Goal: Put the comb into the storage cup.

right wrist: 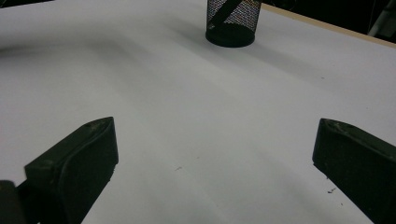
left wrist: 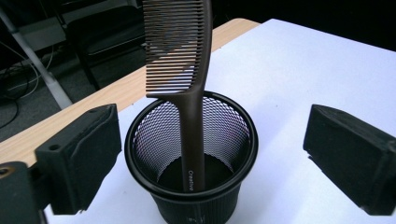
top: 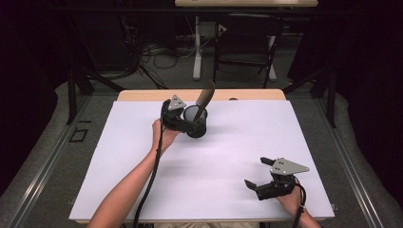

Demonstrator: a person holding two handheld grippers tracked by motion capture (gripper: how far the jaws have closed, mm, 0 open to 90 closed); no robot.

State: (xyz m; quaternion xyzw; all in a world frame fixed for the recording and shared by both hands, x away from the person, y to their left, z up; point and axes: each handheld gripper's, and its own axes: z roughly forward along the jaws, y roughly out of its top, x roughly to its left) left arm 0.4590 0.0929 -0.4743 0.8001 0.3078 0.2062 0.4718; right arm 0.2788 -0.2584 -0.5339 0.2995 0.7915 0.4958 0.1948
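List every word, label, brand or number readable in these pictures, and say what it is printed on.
"Creative": small pale lettering running along the lower handle of the brown comb, which stands in the black mesh cup.
A few pale marks on the cup's solid base band, seen in the left gripper view, are too small to read.
Nothing else carries legible text.

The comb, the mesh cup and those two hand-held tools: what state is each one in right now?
Comb: standing handle-down inside the cup, leaning on the rim, teeth end up, held by nothing.
Mesh cup: upright on the white table cover, holding the comb.
Left tool: open, jaws apart beside the cup, gripping nothing.
Right tool: open and empty, near the table's front right corner.
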